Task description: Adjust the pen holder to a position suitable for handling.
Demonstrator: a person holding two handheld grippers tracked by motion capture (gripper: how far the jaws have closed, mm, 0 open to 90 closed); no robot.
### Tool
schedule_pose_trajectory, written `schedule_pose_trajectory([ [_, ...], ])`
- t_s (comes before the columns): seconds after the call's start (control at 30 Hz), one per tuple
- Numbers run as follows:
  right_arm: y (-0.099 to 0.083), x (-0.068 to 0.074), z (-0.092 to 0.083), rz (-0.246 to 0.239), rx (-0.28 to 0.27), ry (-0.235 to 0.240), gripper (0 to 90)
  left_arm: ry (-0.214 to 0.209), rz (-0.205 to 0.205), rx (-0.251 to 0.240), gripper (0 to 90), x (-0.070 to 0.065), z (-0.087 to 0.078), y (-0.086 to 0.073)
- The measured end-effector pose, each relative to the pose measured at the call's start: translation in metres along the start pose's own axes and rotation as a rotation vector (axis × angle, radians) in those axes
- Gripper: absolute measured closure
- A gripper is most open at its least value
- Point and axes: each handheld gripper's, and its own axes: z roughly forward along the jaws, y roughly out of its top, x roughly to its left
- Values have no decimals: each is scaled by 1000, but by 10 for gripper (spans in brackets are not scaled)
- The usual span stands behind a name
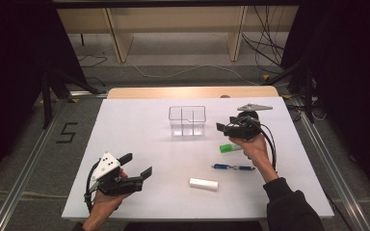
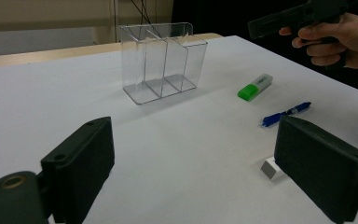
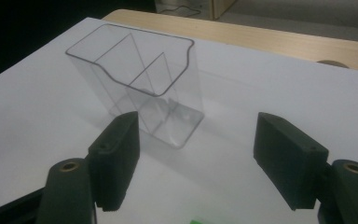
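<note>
Here we see the right gripper held above the counter, just right of the clear organizer, with its fingers spread apart and nothing between them. In the right gripper view the organizer stands upright ahead of those fingers, slightly to the left, its inner dividers marking off separate compartments (all of them look empty). The gripper does not touch it.

The green highlighter lies on the counter just below the right hand, near the right edge. Nearer to us lies the blue pen, roughly level across the counter, and nearer still, a little to the left, lies the white eraser. The three lie apart from one another.

The left gripper sits at the near left of the counter, well apart from the organizer, with its fingers likewise spread and holding nothing. In the left gripper view we see the organizer far ahead, the highlighter and pen to the right, and the eraser partly hidden behind the right-hand finger.
</note>
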Motion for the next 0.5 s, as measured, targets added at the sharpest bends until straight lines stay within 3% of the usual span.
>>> schedule_pose_trajectory([
  [0.33,-2,8,-19,-49,-1,62,246,-6,-4,3,113,0,2,-1],
  [0.5,-5,8,-25,-51,12,86,218,-10,-4,0,111,0,2,-1],
])
